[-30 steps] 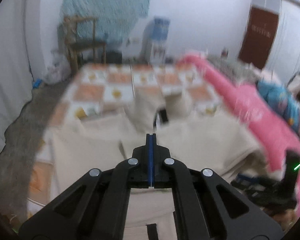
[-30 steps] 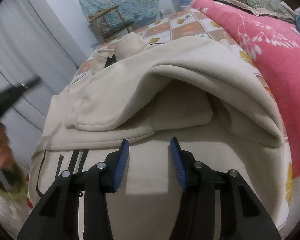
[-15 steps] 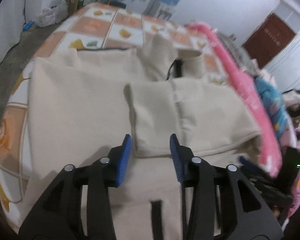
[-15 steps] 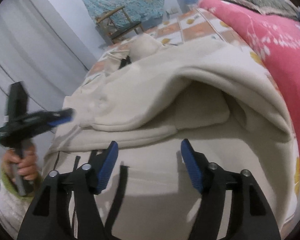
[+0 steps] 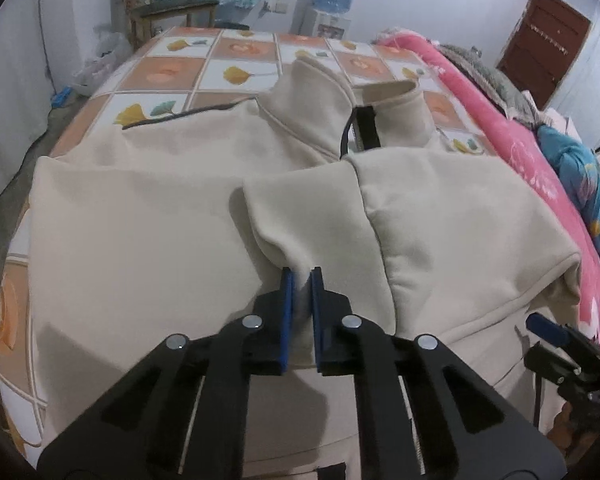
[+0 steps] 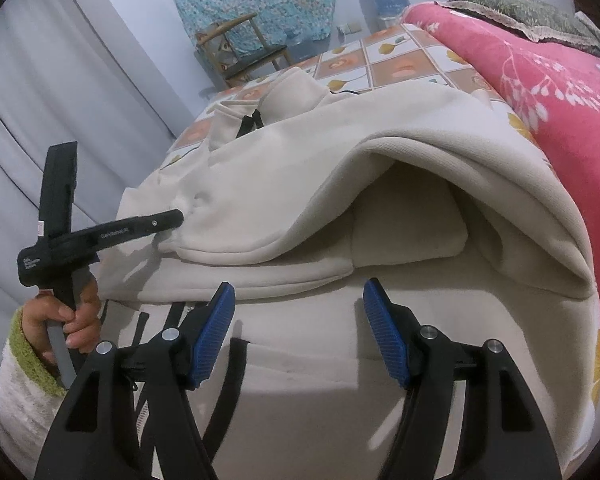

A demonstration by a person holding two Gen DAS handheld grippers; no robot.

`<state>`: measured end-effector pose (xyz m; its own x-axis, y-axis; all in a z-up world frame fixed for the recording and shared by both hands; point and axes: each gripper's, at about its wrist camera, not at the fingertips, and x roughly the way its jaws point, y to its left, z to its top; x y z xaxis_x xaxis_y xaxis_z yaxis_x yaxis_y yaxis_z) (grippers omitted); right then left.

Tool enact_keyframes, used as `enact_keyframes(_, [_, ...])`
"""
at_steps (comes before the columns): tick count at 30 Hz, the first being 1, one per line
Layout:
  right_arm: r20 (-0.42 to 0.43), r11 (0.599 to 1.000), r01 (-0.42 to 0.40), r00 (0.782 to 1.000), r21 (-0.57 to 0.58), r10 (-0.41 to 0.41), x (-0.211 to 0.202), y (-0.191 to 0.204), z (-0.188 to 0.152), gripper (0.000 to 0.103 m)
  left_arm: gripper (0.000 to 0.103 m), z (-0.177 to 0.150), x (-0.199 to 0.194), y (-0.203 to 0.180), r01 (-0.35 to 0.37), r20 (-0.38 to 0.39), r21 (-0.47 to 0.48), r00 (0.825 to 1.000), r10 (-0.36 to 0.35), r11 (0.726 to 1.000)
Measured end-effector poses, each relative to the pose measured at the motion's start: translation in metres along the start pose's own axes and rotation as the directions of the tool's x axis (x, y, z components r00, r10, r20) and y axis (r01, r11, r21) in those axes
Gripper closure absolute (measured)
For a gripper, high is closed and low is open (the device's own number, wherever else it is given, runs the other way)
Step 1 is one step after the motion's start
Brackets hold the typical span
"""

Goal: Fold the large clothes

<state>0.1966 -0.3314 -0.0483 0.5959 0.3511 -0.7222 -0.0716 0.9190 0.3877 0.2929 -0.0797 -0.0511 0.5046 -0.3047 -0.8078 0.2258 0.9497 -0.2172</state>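
So the big cream jacket (image 5: 148,216) is spread out on the bed (image 5: 236,52), which has that orange-and-white checked sheet with leaf prints, collar end pointing toward the far wall. One sleeve (image 5: 300,216) is folded across the chest, and the left gripper (image 5: 299,276) has its blue-padded jaws clenched on the cuff edge of it, fabric bunching up right between the pads. From the right wrist view you can see that same gripper (image 6: 172,218) from the side, the person's left hand (image 6: 66,320) wrapped round its handle, green-edged cuff at the wrist. The right gripper (image 6: 298,312) sits with its jaws spread wide and nothing in them, hovering just over the lower part of the jacket near the black zipper strips. In front of it the right side of the jacket arches up into a kind of tunnel. A pink floral blanket (image 6: 540,68) runs along the right edge of the bed, touching the jacket's side.
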Motion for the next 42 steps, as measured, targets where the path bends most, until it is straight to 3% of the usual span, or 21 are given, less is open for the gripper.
enact_keyframes(4, [0.005,1.0,0.003,1.0,-0.001,-0.003,-0.001,-0.003,-0.001,0.038,0.097,0.004,-0.035,-0.015,-0.019,0.115,0.061,0.993,0.012,0.998])
enact_keyframes(7, [0.012,1.0,0.009,1.0,-0.007,-0.009,-0.004,-0.003,-0.001,0.038,0.097,0.014,-0.086,-0.018,0.005,0.234,0.066,0.972,-0.021,0.998])
enact_keyframes(11, [0.015,1.0,0.01,1.0,-0.015,-0.009,-0.008,-0.004,-0.003,0.038,0.097,0.021,-0.133,-0.004,-0.06,0.328,0.04,0.944,0.043,0.997])
enact_keyframes(13, [0.004,1.0,0.0,1.0,-0.011,0.0,-0.008,-0.005,-0.005,0.038,0.097,0.018,-0.134,0.013,-0.093,0.308,0.005,0.947,0.087,0.996])
enact_keyframes(15, [-0.014,1.0,-0.001,1.0,0.0,0.001,-0.007,-0.007,-0.008,0.038,0.097,0.009,-0.114,0.04,-0.108,0.206,-0.059,0.971,0.118,0.992])
enact_keyframes(17, [-0.026,1.0,-0.001,1.0,0.012,0.001,-0.007,-0.008,-0.01,0.038,0.097,-0.005,-0.095,0.064,-0.09,0.11,-0.128,0.988,0.104,0.988])
enact_keyframes(19, [-0.032,1.0,0.003,0.999,0.017,-0.002,-0.009,-0.009,-0.01,0.038,0.097,-0.02,-0.088,0.083,-0.044,0.077,-0.202,0.995,0.061,0.978])
enact_keyframes(23, [-0.031,1.0,0.01,0.999,0.004,-0.01,-0.021,-0.006,-0.01,0.038,0.097,-0.032,-0.1,0.089,-0.026,0.124,-0.206,0.991,0.053,0.978])
enact_keyframes(26, [-0.047,1.0,0.004,0.999,0.01,-0.003,-0.032,-0.006,-0.006,0.038,0.097,-0.035,-0.089,0.096,-0.035,0.09,-0.219,0.994,0.056,0.975])
enact_keyframes(31, [-0.005,0.999,-0.02,1.0,0.03,0.02,-0.072,-0.016,0.019,0.038,0.096,-0.043,-0.074,0.107,-0.017,0.077,-0.234,0.996,0.036,0.972])
enact_keyframes(34, [0.014,0.999,0.013,1.0,0.051,-0.014,-0.083,-0.03,0.043,0.038,0.096,-0.046,-0.071,0.11,-0.004,0.081,-0.231,0.996,0.023,0.973])
enact_keyframes(39, [-0.029,0.985,0.127,0.992,0.12,-0.124,-0.046,-0.077,0.083,0.038,0.096,-0.05,-0.069,0.114,0.025,0.103,-0.239,0.995,0.0,0.971])
enact_keyframes(42, [-0.057,0.97,0.19,0.981,0.155,-0.183,-0.018,-0.099,0.097,0.042,0.096,-0.046,-0.08,0.106,0.03,0.165,-0.205,0.986,0.004,0.978])
